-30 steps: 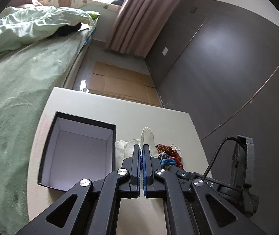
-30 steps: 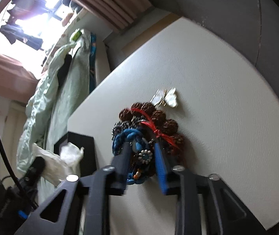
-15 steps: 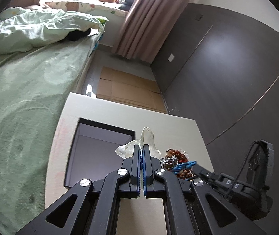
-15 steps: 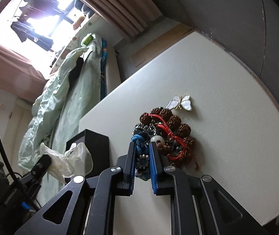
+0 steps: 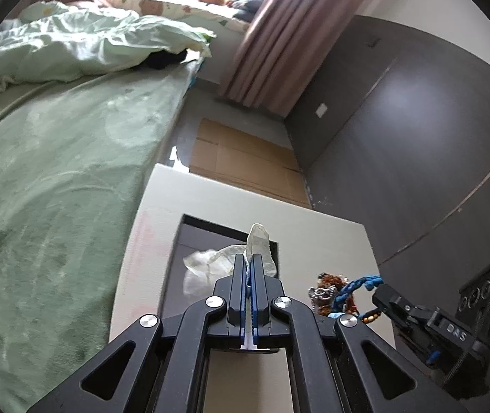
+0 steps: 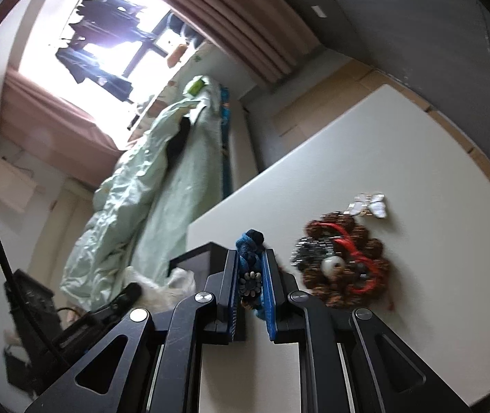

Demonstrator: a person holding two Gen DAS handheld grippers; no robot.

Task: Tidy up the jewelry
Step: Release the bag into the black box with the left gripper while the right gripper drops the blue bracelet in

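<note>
My left gripper is shut on a crumpled clear plastic bag, which hangs over the open black box on the white table. My right gripper is shut on a blue braided bracelet with a small flower charm, lifted off the table. That blue bracelet also shows in the left wrist view, pinched by the right gripper. A pile of jewelry with brown beads, red cord and a silver piece lies on the table, with a white butterfly brooch beside it.
A bed with green bedding runs along the table's left side. Flat cardboard lies on the floor beyond the table, and a dark wall panel stands to the right. A pink curtain hangs by the window.
My right gripper closed on the blue bracelet and lifted it clear of the pile. My left gripper carried the plastic bag leftwards, from beside the box to over it.
</note>
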